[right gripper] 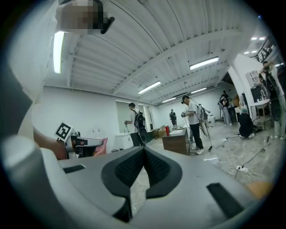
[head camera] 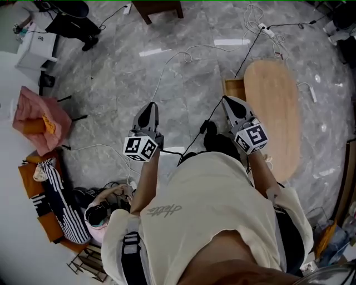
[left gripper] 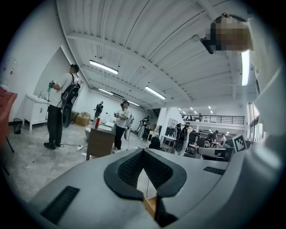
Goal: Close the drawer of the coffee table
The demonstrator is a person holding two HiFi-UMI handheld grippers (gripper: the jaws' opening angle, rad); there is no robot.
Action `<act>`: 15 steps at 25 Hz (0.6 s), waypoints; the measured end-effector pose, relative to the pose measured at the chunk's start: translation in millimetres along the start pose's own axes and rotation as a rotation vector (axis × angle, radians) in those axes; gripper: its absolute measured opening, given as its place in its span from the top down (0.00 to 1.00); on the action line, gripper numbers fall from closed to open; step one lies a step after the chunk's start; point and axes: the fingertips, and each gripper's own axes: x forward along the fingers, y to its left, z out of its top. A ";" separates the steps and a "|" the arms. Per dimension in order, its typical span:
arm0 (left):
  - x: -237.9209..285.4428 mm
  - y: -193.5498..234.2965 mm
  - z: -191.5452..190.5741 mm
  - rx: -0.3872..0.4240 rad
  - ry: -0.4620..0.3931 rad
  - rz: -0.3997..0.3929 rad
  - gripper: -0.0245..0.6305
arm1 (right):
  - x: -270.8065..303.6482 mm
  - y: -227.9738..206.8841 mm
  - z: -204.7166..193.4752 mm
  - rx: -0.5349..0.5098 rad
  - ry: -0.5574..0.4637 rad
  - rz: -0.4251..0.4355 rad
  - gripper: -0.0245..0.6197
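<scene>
The coffee table (head camera: 273,114) has an oval light-wood top and stands on the grey marble floor at the right of the head view. Its wooden drawer (head camera: 234,88) sticks out from the table's left side. My right gripper (head camera: 228,101) hovers just beside the drawer, its jaws shut and empty. My left gripper (head camera: 149,106) is held further left over bare floor, also shut on nothing. Both gripper views look up at the ceiling and across the room. The left gripper (left gripper: 143,150) and right gripper (right gripper: 144,148) show black pads meeting at their tips. A sliver of light wood (left gripper: 151,205) shows below the left pads.
Cables (head camera: 172,61) and a power strip (head camera: 266,29) lie on the floor behind the table. A dark wooden cabinet (head camera: 158,8) stands at the far edge. A pink bag (head camera: 39,117) and striped bag (head camera: 58,195) sit at left. Several people (left gripper: 60,112) stand across the room.
</scene>
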 end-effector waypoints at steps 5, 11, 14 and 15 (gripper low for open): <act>64.0 12.2 24.6 -0.014 -0.011 0.011 0.96 | 59.0 -48.4 20.2 -0.008 -0.007 0.047 0.97; 139.7 22.9 40.1 0.014 -0.007 0.001 0.96 | 112.4 -100.5 32.0 0.031 -0.010 0.050 0.97; 166.4 26.9 49.5 0.039 -0.019 -0.033 0.96 | 136.7 -113.9 31.7 0.027 0.004 0.049 0.97; 172.8 32.2 52.2 0.036 -0.021 -0.044 0.96 | 145.5 -115.0 31.5 0.025 0.010 0.046 0.97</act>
